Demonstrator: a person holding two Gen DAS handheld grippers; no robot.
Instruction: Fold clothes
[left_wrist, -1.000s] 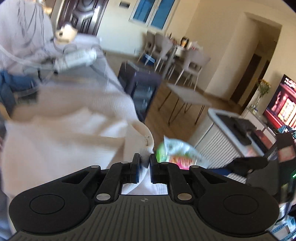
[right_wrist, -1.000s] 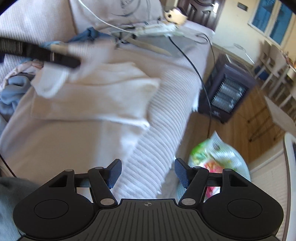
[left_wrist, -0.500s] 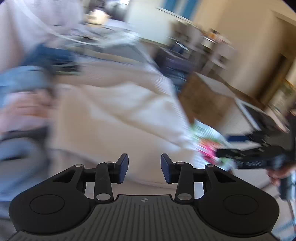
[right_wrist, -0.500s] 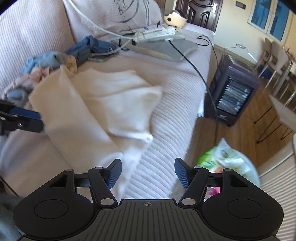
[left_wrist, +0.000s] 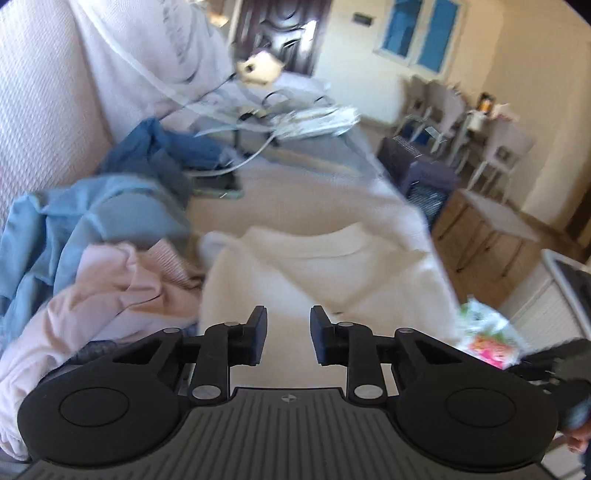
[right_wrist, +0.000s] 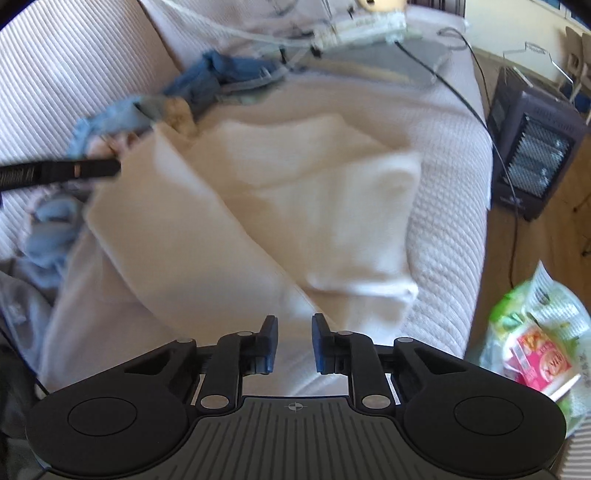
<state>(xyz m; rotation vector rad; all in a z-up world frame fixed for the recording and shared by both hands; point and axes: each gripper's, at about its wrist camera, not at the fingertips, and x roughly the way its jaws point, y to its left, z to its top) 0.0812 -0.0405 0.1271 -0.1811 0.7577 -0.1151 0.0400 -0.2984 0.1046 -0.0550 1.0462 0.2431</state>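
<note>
Both hand-held grippers, left (left_wrist: 284, 338) and right (right_wrist: 294, 343), now closing, nothing between; cream garment (right_wrist: 295, 206) released, flat on sofa (right_wrist: 443, 155).

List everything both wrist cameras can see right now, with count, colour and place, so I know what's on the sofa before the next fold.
cream garment: one, cream white, partly folded, middle of the sofa seat
sofa: one, pale ribbed cover, under all the clothes
blue clothes: a heap, light and dark blue, by the backrest
pink garment: one, pale pink, crumpled beside the cream garment
power strip: one, white, with cables, far end of the seat
heater: one, dark, on the floor beside the sofa
snack bag: one, green, white and pink, below the seat edge
dining chairs: several, grey, far room
left gripper: black, jaws closing, nothing between them
right gripper: black, jaws closing, nothing between them
</note>
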